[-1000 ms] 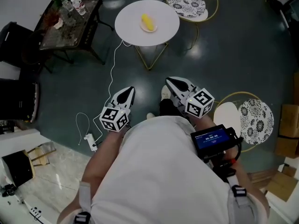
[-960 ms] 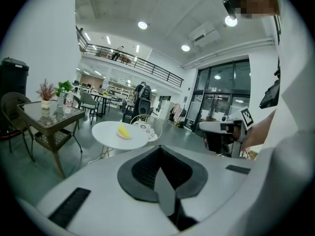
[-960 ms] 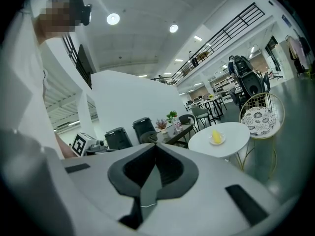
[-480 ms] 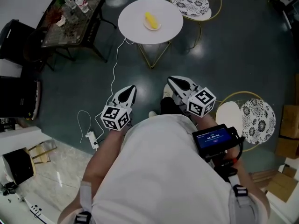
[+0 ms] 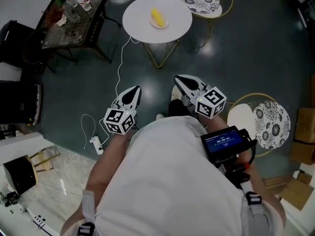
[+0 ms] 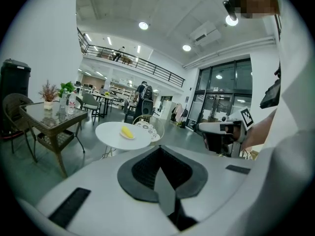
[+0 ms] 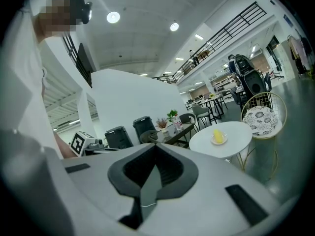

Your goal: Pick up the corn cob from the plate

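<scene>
Far ahead: round white table [image 5: 140, 23] on thin gold legs. Well short of it, side by side over dark floor [image 5: 246, 58]: white left gripper [image 5: 135, 90] and white right gripper [image 5: 178, 79], both pinched together, empty. Near table's middle: small white plate [image 5: 163, 25], bearing yellow corn cob [image 5: 157, 16].

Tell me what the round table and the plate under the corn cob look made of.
Round table: smooth matte white top, perhaps painted wood or metal; thin gold legs look like metal rod. Plate: white, ceramic or plastic; too small to tell.
</scene>
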`<state>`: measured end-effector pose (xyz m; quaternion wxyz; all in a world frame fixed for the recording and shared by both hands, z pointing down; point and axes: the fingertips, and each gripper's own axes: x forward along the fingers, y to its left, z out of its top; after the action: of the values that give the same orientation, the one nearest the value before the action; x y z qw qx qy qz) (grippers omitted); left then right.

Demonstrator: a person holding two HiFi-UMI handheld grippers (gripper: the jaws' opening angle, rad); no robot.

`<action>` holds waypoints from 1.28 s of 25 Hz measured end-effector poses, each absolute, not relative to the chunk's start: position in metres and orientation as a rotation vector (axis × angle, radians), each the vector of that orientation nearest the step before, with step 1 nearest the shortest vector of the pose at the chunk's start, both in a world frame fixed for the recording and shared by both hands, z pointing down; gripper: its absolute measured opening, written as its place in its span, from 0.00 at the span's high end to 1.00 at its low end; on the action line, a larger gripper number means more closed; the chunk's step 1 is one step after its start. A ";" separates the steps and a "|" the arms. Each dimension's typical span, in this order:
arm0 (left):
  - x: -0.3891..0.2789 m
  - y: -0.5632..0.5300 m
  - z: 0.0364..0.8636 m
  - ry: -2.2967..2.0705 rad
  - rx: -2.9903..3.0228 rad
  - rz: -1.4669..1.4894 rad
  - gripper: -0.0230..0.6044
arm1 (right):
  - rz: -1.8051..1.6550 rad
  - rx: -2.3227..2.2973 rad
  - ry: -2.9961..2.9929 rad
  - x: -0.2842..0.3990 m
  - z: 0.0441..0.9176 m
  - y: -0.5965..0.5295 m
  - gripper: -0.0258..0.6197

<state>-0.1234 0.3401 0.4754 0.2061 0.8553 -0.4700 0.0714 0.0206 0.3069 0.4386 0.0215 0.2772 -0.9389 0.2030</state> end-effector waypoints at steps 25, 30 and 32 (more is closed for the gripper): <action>-0.107 0.296 0.478 -1.331 2.357 0.223 0.95 | 0.667 0.846 -2.902 0.037 0.449 0.261 0.95; -0.105 0.282 0.477 -1.334 2.349 0.216 0.95 | 0.676 0.841 -2.892 0.039 0.450 0.247 0.95; -0.105 0.276 0.477 -1.335 2.341 0.218 0.95 | 0.682 0.838 -2.890 0.039 0.450 0.240 0.95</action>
<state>-0.1055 0.2763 0.4771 0.2172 0.8452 -0.4819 0.0787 0.0392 0.2404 0.4499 0.0283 0.2715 -0.9363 0.2209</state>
